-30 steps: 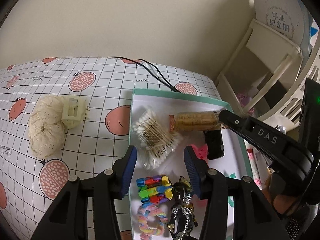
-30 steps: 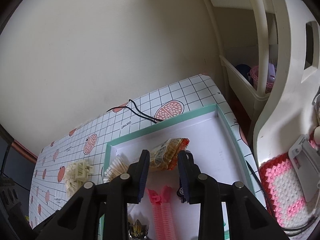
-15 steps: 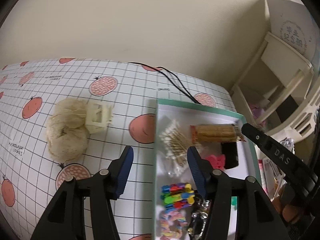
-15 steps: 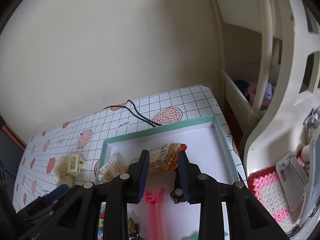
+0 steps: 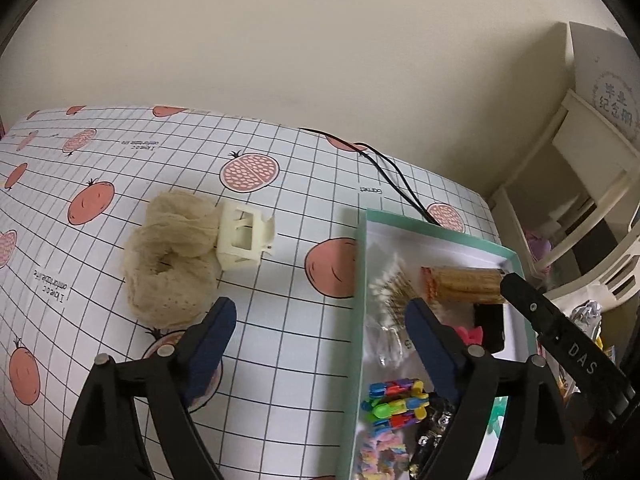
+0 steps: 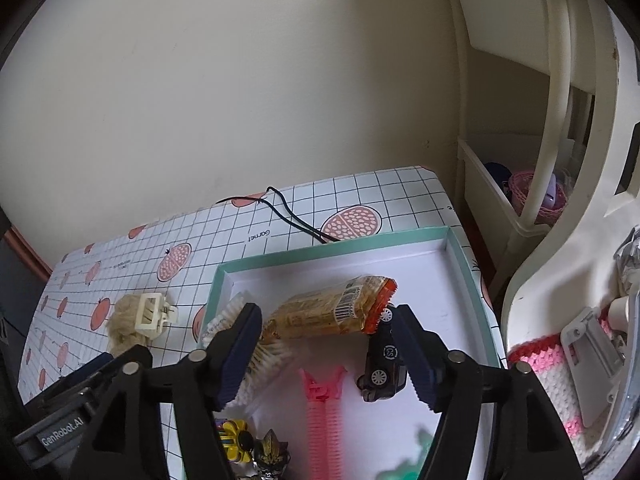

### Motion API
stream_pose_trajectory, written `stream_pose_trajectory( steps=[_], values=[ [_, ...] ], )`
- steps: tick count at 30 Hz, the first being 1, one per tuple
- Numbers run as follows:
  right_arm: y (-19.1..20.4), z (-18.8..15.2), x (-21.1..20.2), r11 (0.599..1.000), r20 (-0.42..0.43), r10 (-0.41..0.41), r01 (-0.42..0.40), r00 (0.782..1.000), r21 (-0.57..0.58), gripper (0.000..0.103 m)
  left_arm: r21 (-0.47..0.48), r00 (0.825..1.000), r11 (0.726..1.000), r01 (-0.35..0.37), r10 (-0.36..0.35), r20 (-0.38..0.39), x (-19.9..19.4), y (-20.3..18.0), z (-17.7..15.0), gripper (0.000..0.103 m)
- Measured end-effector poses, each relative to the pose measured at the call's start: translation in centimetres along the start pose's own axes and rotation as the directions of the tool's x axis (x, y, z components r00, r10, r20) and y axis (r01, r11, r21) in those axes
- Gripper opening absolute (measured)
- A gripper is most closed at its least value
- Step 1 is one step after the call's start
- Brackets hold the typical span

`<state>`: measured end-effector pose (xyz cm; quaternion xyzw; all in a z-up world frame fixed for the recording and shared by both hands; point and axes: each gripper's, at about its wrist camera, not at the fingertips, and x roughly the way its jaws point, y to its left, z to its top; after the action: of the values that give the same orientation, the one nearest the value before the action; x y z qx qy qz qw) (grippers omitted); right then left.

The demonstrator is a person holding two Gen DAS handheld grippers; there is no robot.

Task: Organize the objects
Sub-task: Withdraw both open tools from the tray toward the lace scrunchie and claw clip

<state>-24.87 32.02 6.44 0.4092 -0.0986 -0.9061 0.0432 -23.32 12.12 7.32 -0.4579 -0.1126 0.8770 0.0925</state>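
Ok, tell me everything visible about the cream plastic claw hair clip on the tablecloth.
The cream plastic claw hair clip is boxy, with an open rectangular frame and curved teeth. It looks like hard, slightly glossy plastic, lies tipped on the gridded pomegranate-print tablecloth, rests against the beige fabric scrunchie, and sits outside the teal-rimmed tray.

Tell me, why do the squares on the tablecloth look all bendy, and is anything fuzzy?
Left wrist view: the fisheye lens curves the tablecloth grid and leaves dark corners; the scrunchie and cream hair claw look sharp. Right wrist view: same bulging, and the cart frame bows; the snack packet is clear, but a green thing at the bottom edge is too blurred to identify.
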Motion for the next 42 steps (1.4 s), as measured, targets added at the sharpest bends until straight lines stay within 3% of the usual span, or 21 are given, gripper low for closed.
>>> stream_pose_trajectory(
  steps=[9, 12, 20, 34, 42],
  values=[
    [0.1, -0.2, 0.2, 1.0, -0.003, -0.002, 0.002, 1.0, -0.008, 0.085, -0.01, 1.0, 1.0, -0.022, 0.022, 0.015, 0.2, 0.7, 0.1, 0.095],
    [0.2, -0.3, 0.4, 1.0, -0.008, -0.002, 0.002, 1.0, -0.014, 0.087, -0.017, 1.0, 0.999, -0.027, 0.028, 0.015, 0.4, 0.9, 0.1, 0.103],
    [0.4, -0.5, 0.8, 1.0, -0.016, -0.01, 0.009, 1.0, -0.025, 0.102, -0.027, 0.999, 0.999, -0.041, 0.041, 0.022, 0.7, 1.4, 0.2, 0.103],
    [0.4, -0.6, 1.0, 1.0, -0.016, -0.017, 0.016, 1.0, -0.019, 0.103, -0.032, 0.996, 0.997, -0.074, 0.075, 0.054, 0.5, 3.5, 0.9, 0.103],
    [2.8, 0.4, -0.8, 0.999, 0.041, 0.024, -0.023, 0.999, -0.027, 0.103, -0.116, 0.993, 0.99, -0.08, 0.09, 0.082, -0.6, 8.8, 2.4, 0.103]
  ],
)
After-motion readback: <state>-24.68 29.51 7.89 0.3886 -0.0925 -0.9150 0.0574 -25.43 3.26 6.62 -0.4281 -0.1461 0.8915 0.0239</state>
